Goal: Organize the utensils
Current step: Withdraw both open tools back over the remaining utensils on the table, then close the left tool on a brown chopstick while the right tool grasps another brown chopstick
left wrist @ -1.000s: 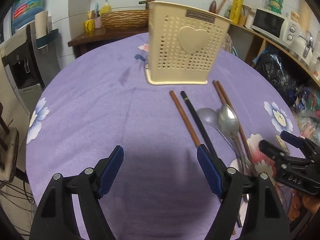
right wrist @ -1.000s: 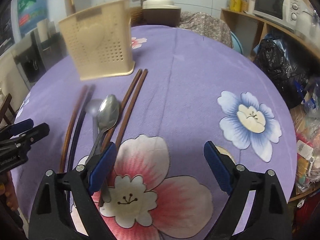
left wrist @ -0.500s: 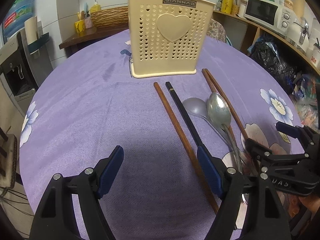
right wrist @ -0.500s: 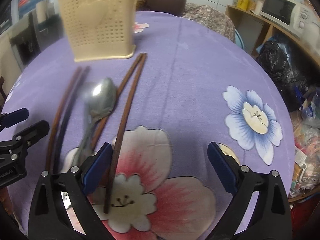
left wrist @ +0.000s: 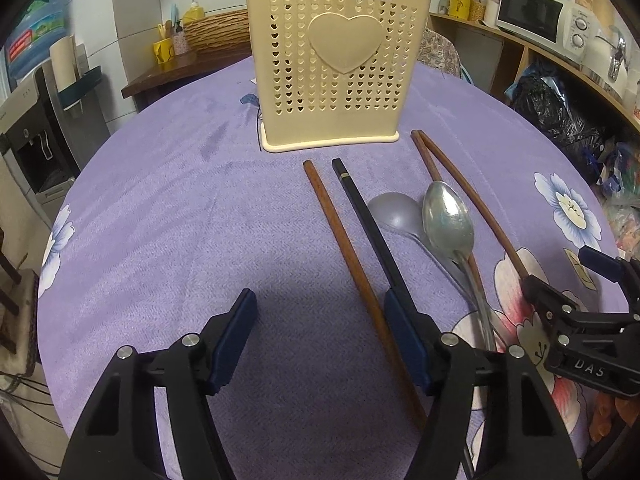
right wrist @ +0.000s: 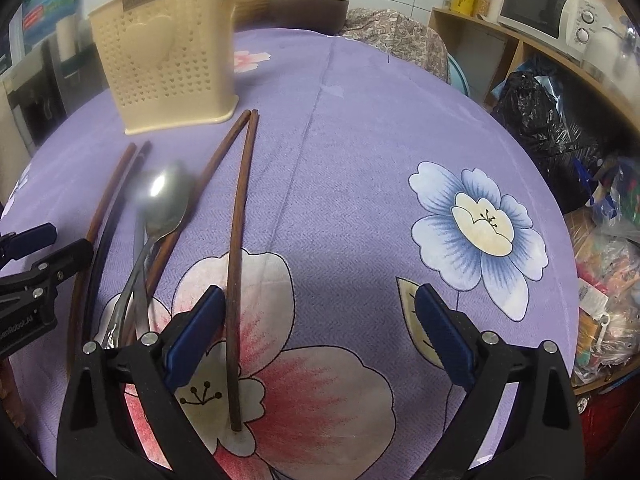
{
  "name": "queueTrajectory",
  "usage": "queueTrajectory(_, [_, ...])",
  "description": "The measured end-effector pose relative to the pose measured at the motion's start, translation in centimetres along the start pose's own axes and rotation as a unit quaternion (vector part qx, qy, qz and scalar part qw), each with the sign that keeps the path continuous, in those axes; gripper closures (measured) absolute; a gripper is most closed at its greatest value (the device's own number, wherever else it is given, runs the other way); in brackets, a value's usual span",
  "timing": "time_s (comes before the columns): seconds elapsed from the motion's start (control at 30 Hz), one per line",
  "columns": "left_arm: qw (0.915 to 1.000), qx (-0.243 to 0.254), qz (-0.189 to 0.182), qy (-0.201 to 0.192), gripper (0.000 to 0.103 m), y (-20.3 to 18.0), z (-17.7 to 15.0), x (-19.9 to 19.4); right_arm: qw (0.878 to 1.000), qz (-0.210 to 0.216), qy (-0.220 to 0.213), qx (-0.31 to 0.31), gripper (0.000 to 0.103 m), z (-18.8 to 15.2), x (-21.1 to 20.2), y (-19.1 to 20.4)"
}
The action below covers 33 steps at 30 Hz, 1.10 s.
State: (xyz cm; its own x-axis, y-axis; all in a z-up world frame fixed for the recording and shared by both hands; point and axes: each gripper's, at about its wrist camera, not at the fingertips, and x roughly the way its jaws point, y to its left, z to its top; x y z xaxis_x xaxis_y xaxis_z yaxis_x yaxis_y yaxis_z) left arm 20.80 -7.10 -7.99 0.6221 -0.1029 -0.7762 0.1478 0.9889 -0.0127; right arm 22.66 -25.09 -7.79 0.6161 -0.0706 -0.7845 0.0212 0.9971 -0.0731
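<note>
A cream perforated utensil holder [left wrist: 334,68] with a heart stands on the purple tablecloth [left wrist: 168,208]; it also shows in the right wrist view [right wrist: 168,68]. In front of it lie a brown chopstick [left wrist: 352,268], a black chopstick [left wrist: 372,232], two steel spoons [left wrist: 448,220] and a brown chopstick pair [left wrist: 476,204]. My left gripper [left wrist: 320,340] is open and empty; the brown single chopstick lies between its fingers. My right gripper [right wrist: 320,324] is open and empty; one chopstick of the pair [right wrist: 240,216] lies just inside its left finger. The spoons [right wrist: 160,200] lie left of it.
The table's right edge drops to black bags [right wrist: 536,120] and shelves with a microwave [right wrist: 536,4]. A side table with a wicker basket [left wrist: 216,32] stands behind the holder. A water dispenser [left wrist: 32,132] is at the left.
Both grippers have moved forward and lower toward the utensils. The right gripper has shifted left, so a chopstick of the pair now lies between its fingers. Both stay open.
</note>
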Motion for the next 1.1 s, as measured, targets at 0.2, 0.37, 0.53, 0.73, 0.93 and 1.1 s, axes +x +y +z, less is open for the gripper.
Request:
queueTrajectory(0.2, [0.9999,-0.013,-0.006,-0.004,0.043,2.3,-0.5,-0.6,1.0,0.018,0.007,0.002,0.009,-0.2,0.0,-0.5])
queueTrajectory(0.37, [0.9997,-0.023,0.001,0.005,0.043,4.4,-0.1,-0.5,0.999,0.027,0.014,-0.028,0.009,0.8,0.3,0.0])
queueTrajectory(0.53, [0.9998,-0.008,0.011,0.011,0.043,4.1,1.0,0.5,0.997,0.031,0.018,-0.07,0.009,2.7,1.3,1.6])
queueTrajectory(0.73, [0.9998,0.0,0.01,0.015,0.05,4.1,2.0,1.3,0.995,0.059,0.027,-0.072,0.014,4.5,3.0,1.7])
queueTrajectory(0.93, [0.9997,0.015,0.003,0.02,0.052,3.5,3.7,2.4,0.996,0.081,0.029,-0.033,0.018,7.5,5.6,1.5])
queueTrajectory(1.1, [0.9995,0.024,0.0,0.019,0.054,2.6,4.4,3.0,0.997,0.076,0.022,-0.025,0.021,9.0,6.6,2.0])
